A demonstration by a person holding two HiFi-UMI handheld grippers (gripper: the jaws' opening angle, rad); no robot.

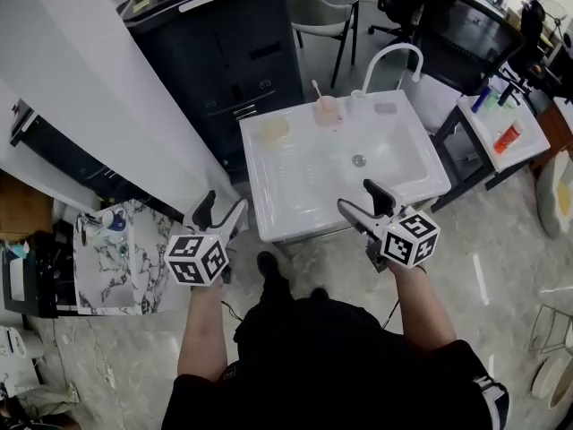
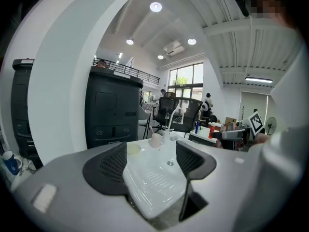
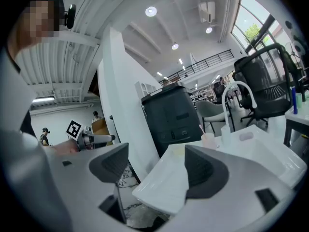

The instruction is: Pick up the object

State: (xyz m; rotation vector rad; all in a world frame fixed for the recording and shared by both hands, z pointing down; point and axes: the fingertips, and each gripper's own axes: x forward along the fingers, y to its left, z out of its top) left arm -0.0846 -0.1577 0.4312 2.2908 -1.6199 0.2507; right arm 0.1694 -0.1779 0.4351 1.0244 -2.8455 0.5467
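A white sink unit (image 1: 304,195) stands in front of me. On its back ledge are a pink cup (image 1: 327,110) holding a toothbrush, a pale yellow object (image 1: 274,130) and a small pink soap (image 1: 386,108). My left gripper (image 1: 224,206) hovers open off the sink's front left corner, with nothing between its fingers. My right gripper (image 1: 358,195) is open and empty over the front right edge. In the left gripper view the gripper (image 2: 149,161) frames the sink (image 2: 154,182), with the cup (image 2: 155,139) far behind. In the right gripper view the gripper (image 3: 154,166) stands open before the sink (image 3: 164,182) and the cup (image 3: 208,139).
A white faucet (image 1: 391,56) arches over the basin and its drain (image 1: 358,160). A dark cabinet (image 1: 215,43) stands behind the sink on the left. A marbled slab (image 1: 112,258) lies on the floor at the left. A side table (image 1: 501,124) with bottles is at the right.
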